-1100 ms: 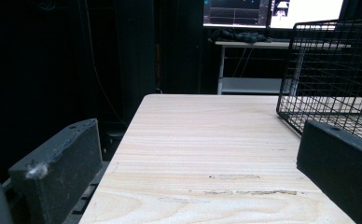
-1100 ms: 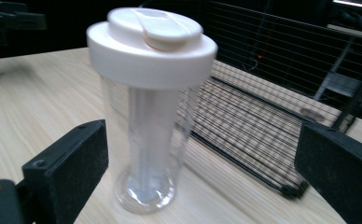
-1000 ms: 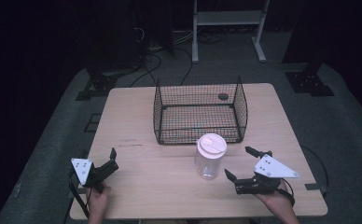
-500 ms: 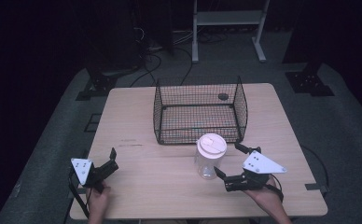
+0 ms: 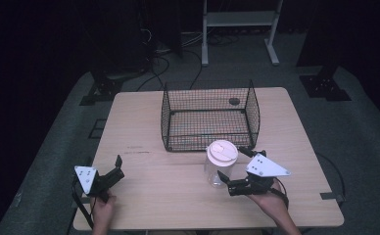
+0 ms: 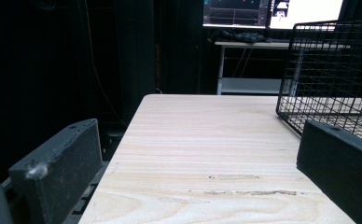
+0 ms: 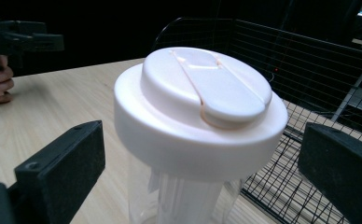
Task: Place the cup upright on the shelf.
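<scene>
Two grippers sit at your edge of the wooden table (image 5: pixel 144 127) in the high view. Your right gripper (image 5: pixel 233 165) has its jaws spread wide, one on each side of the clear jar (image 5: pixel 217 169) with the white lid (image 5: pixel 222 151); you cannot tell from here whether either jaw touches the glass. Just beyond that jar stands the black wire basket (image 5: pixel 210 117). Your left gripper (image 5: pixel 117 166) is well off to the side of the jar, its jaws parted around bare wood, held in your left hand (image 5: pixel 104 208). Your right hand (image 5: pixel 269 199) grips the other tool from below.

In the left gripper view, your jaws stand wide apart with nothing between them but table (image 6: pixel 216 154); the basket (image 6: pixel 330 70) lies ahead and to the gripper's right.

In the right gripper view, the jar (image 7: pixel 179 196) fills the gap straight ahead between your open jaws, its lid (image 7: pixel 200 109) level with them, a visible gap on either side. The basket (image 7: pixel 309 84) is behind it, and your left gripper (image 7: pixel 20 42) shows far off to the left.
</scene>
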The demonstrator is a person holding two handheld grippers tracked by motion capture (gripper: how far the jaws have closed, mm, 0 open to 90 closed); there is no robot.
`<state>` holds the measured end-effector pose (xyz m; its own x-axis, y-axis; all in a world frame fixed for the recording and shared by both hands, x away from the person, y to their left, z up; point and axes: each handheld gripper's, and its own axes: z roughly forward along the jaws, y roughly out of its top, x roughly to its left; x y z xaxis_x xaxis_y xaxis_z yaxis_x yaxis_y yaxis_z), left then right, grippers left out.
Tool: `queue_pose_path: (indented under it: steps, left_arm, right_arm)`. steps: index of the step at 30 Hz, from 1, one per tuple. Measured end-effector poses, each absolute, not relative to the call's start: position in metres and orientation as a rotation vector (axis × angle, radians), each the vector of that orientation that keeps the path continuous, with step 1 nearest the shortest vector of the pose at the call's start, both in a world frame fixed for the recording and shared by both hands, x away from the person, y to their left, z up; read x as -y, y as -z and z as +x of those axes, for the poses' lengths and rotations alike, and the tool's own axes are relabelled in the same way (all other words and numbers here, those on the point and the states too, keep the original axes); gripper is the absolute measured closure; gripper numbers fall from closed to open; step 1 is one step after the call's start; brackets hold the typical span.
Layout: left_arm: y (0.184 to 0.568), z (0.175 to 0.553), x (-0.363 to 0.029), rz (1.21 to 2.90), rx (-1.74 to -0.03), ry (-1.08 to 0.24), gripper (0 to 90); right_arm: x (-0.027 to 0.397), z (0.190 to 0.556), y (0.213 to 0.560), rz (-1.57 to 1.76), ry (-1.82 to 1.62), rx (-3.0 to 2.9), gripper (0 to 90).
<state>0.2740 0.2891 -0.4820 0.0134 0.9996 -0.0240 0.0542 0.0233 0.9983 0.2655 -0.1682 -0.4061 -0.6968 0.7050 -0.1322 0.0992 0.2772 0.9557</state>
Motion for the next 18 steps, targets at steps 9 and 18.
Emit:
queue_pose_path:
  steps: [9,18]
  left_arm:
    - [0.482,0.274,-0.289,1.237,-1.250,-1.155,0.0]
    - [0.482,0.274,-0.289,1.238,-1.248,-1.153,0.0]
  right_arm:
    - [0.158,0.275,0.406,0.732,-1.450,-1.990,0.2]
    - [0.149,0.282,0.408,0.730,-1.445,-1.983,0.3]
